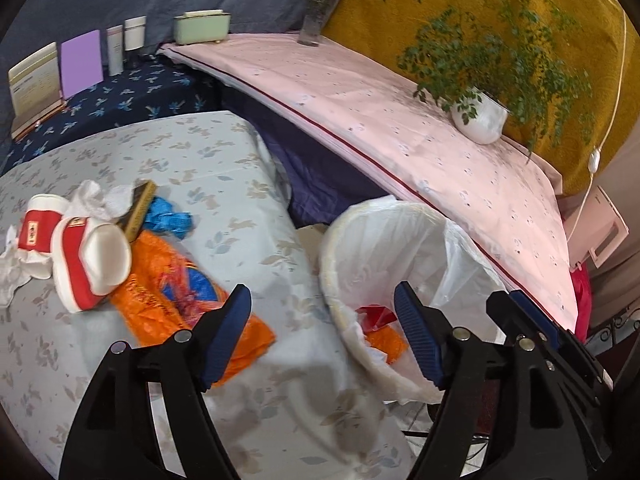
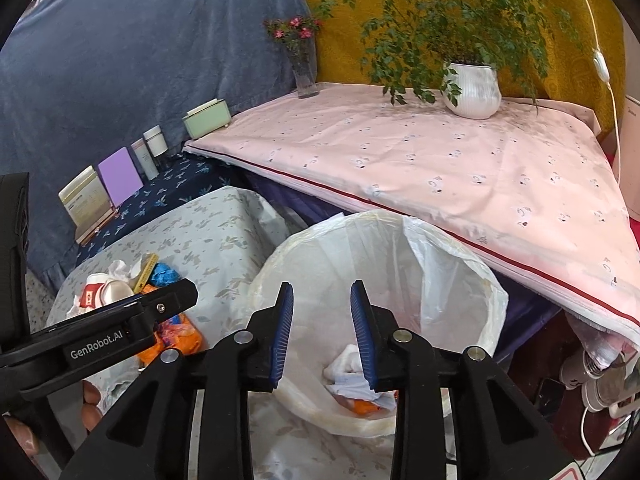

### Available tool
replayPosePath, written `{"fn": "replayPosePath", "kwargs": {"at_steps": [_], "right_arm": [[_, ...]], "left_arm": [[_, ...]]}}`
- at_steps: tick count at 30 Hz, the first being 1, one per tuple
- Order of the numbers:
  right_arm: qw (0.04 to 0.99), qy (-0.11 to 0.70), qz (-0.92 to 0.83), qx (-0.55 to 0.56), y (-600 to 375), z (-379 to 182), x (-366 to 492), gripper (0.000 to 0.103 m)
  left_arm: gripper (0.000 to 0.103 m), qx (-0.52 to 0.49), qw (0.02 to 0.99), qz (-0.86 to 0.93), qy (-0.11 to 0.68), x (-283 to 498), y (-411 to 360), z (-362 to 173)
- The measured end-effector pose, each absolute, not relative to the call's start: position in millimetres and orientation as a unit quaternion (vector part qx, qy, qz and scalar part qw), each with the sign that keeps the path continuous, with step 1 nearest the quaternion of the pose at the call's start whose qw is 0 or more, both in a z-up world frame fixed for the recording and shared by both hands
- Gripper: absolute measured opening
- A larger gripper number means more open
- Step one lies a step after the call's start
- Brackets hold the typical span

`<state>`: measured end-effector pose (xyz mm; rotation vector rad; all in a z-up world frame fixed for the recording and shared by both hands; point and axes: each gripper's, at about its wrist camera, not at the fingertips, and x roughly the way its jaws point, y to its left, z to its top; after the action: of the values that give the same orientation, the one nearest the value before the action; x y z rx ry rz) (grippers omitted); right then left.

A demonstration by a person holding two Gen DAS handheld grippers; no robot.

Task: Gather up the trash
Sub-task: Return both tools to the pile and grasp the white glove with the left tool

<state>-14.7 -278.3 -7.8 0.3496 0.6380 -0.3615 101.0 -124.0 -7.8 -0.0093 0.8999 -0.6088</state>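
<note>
Standing by a low table [image 1: 224,152] draped in a pale leaf-print cloth, a person holds two black grippers with blue pads. The left gripper [image 1: 324,340] hangs over the table's edge beside a bin [image 2: 492,292] lined with a white plastic bag. Its jaws are spread wide and nothing sits between them. The right gripper [image 2: 322,332] hovers directly above the mouth of the bin, its jaws partly apart and also empty.

Inside the bin lie crumpled white tissue [image 2: 348,376], a scrap of orange wrapper [image 2: 362,406] and, seen from the left camera, something red [image 1: 374,316].

More rubbish waits on the table. An orange plastic bag [image 1: 160,288] lies flattened just ahead of the left gripper. Resting partly on it is a red and white paper cup [image 1: 86,268] tipped on its side, with a second matching cup [image 1: 38,224] behind it. Crumpled white tissues [image 1: 100,200] sit by the cups, next to a gold-coloured flat box [image 1: 138,210] and a crumpled blue wrapper [image 1: 168,216].

Beyond the bin is a higher surface under a pink cloth [image 2: 440,160]. On it stand a white pot of trailing green leaves [image 2: 474,90], a glass vase of small pink flowers [image 2: 302,64] and a pale green box [image 2: 206,120]. Further left, a purple card [image 2: 120,178] and small boxes lean against a blue hanging cloth [image 2: 140,40].
</note>
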Motion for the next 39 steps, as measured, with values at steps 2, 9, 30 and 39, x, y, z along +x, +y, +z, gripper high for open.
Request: {"fn": "replayPosePath", "kwargs": {"at_steps": [2, 9, 30, 39], "right_arm": [[0.921, 0.310, -0.168, 0.165, -270, -6, -12, 0.029], [0.927, 0.315, -0.138, 0.150, -234, -2, 2, 0.029], [0.934, 0.341, -0.030, 0.097, -113, 1, 61, 0.029], [0.930, 0.357, 0.000, 0.087, -73, -12, 95, 0.029]], "left_arm": [[0.070, -0.011, 0.860, -0.281, 0.427, 103, -113, -6], [0.070, -0.027, 0.874, -0.245, 0.419, 109, -69, -2], [0.070, -0.083, 0.898, -0.103, 0.420, 137, 94, -19], [0.078, -0.106, 0.897, -0.048, 0.427, 155, 155, -37]]}}
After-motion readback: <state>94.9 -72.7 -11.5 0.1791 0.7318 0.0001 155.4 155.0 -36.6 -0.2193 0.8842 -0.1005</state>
